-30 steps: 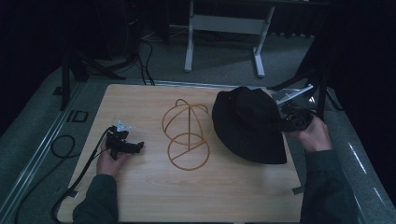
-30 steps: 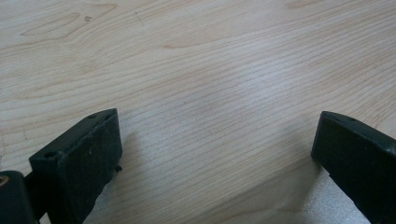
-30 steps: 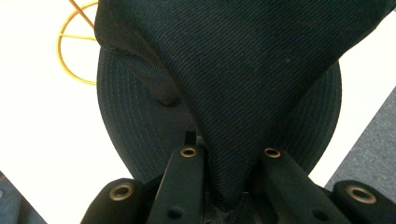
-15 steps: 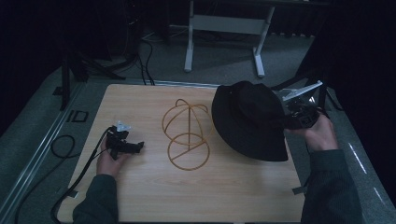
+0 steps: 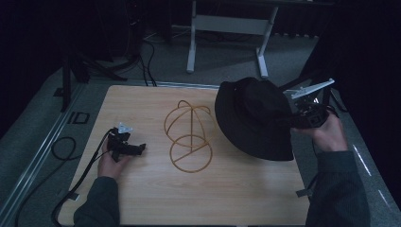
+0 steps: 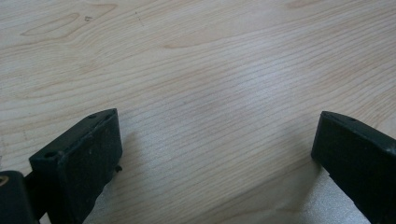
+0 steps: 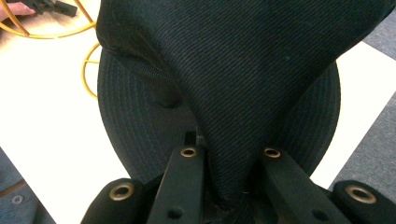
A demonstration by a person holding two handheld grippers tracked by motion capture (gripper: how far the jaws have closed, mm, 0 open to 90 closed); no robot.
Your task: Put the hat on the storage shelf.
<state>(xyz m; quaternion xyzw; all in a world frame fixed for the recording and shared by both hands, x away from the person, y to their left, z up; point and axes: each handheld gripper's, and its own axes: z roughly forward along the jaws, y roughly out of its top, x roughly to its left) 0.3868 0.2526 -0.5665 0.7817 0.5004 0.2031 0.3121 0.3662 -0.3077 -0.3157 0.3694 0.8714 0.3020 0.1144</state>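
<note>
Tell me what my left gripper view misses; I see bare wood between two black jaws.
Observer: The right gripper is shut on a black hat, pinching its fabric.
Operator: Report where the hat is.
Observer: Lifted over the table's right side, tilted.
Operator: Name what else is out there.
Observer: A gold wire hat stand stands mid-table, between the hat and the left gripper.
Operator: Say how my left gripper sits.
Observer: It lies low on the table, jaws open, pointing toward the stand.
</note>
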